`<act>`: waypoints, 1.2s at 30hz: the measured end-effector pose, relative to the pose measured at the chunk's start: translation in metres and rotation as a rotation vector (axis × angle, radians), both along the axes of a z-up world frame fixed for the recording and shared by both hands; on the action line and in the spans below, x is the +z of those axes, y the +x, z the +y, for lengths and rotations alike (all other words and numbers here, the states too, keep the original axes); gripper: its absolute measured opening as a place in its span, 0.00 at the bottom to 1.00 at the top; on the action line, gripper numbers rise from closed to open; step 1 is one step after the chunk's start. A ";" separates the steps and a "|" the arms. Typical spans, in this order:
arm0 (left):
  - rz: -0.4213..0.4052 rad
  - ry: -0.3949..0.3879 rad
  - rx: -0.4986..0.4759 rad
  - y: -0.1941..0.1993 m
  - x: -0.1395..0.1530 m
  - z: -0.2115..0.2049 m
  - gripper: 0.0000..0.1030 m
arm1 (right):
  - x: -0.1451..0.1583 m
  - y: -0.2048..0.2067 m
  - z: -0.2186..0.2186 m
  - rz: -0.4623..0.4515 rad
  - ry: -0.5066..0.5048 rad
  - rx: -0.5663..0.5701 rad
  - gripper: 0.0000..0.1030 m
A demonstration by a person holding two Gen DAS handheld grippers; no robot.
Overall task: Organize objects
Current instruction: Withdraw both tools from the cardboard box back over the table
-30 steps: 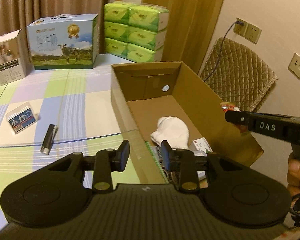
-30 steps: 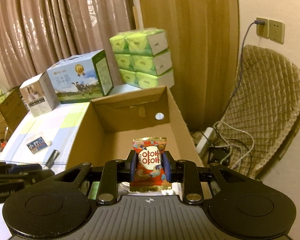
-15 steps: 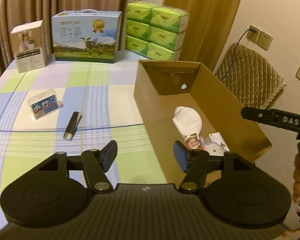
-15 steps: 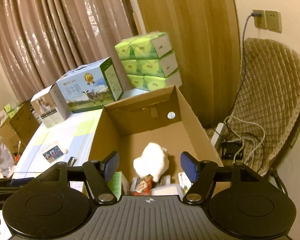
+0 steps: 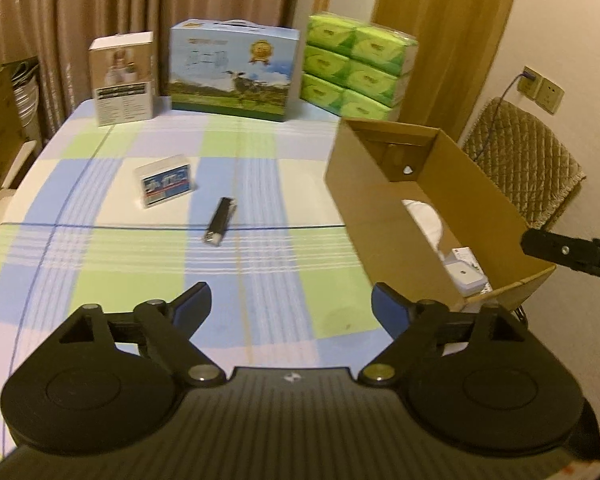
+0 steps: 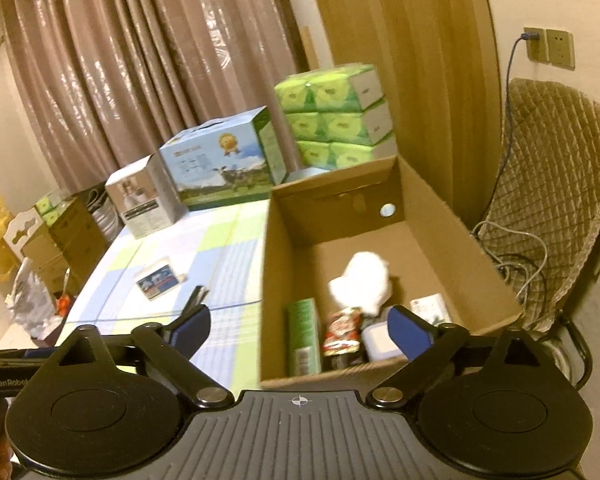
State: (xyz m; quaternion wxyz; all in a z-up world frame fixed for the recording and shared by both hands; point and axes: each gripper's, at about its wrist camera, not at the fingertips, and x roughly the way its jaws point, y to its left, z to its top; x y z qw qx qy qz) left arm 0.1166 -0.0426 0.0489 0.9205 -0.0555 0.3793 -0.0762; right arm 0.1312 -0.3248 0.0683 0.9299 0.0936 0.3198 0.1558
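An open cardboard box (image 5: 384, 216) (image 6: 452, 240) stands at the table's right edge. Inside it lie a white cloth (image 6: 362, 278), a red snack packet (image 6: 342, 330), a green carton (image 6: 302, 332) and small white boxes (image 6: 430, 308). On the checked tablecloth rest a black lighter (image 5: 220, 226) (image 6: 194, 298) and a small clear-cased blue box (image 5: 166, 184) (image 6: 158, 278). My left gripper (image 5: 290, 302) is open and empty over the table, left of the cardboard box. My right gripper (image 6: 300, 324) is open and empty, held above the box's near end.
Along the table's back stand a white product box (image 5: 124, 78), a blue milk carton case (image 5: 234, 70) and stacked green tissue packs (image 5: 356, 70). A quilted chair (image 6: 552, 200) with cables sits right of the box. Cartons and bags pile up at the left (image 6: 40, 240).
The right gripper opened and the red snack packet dropped into the box. Both grippers have pulled back and up; the left one opened wider and swung left toward the table.
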 end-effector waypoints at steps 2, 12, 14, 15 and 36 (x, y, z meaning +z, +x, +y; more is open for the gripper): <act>-0.003 0.003 0.019 -0.006 0.001 0.011 0.89 | 0.000 -0.004 0.009 0.001 -0.004 0.014 0.96; -0.025 0.024 0.104 -0.029 0.009 0.059 0.99 | -0.002 -0.019 0.054 0.001 -0.022 0.087 0.98; -0.029 0.023 0.115 -0.032 0.011 0.068 0.99 | -0.003 -0.021 0.063 0.003 -0.025 0.101 0.98; -0.029 0.023 0.120 -0.033 0.011 0.070 0.99 | -0.004 -0.021 0.067 0.005 -0.027 0.109 0.98; -0.011 0.038 0.193 -0.025 -0.004 0.117 0.99 | -0.024 -0.007 0.134 0.009 -0.088 0.235 0.98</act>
